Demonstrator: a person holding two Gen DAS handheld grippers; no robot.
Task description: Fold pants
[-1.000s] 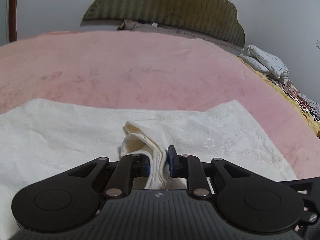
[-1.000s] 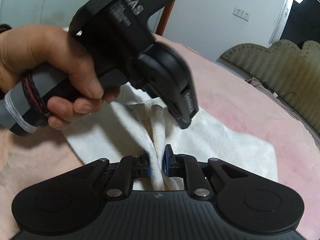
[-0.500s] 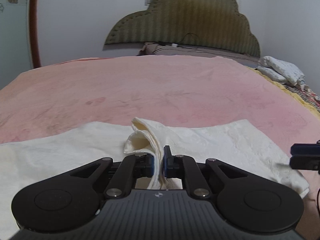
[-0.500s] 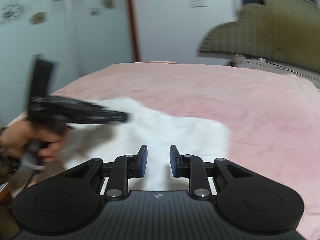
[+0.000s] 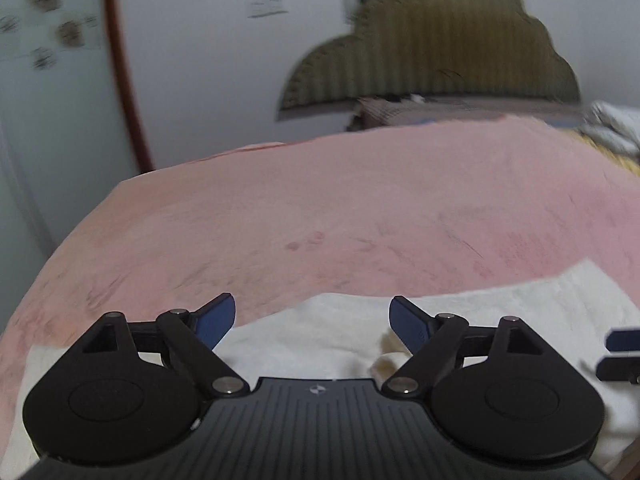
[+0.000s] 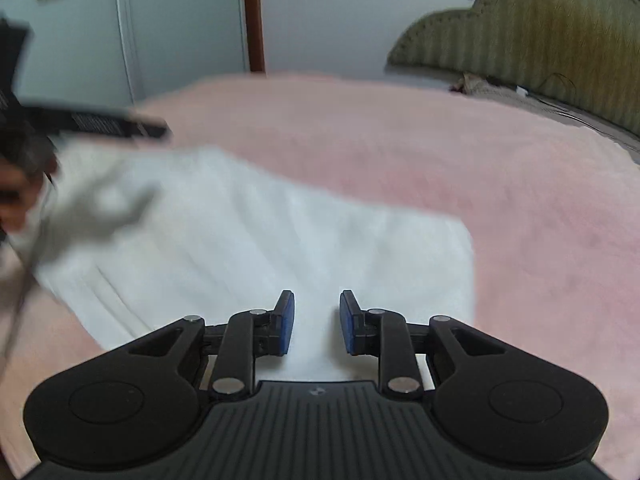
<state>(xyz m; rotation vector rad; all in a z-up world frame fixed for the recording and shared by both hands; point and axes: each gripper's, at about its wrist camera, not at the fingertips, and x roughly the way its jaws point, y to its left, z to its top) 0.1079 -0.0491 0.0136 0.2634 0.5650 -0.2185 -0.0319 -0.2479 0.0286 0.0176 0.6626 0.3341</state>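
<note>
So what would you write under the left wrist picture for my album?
Left gripper fingers opening above the cream-white folded pants lying on the fuzzy pink blanket, nothing between them.

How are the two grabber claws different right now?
The left gripper has its jaws flung wide and opening; the right gripper keeps only a narrow gap. The left gripper's blue pads splay outward, while the right gripper's pads stand straight and face each other. Neither one pinches the white pants, which lie flat on the pink blanket under both.
</note>
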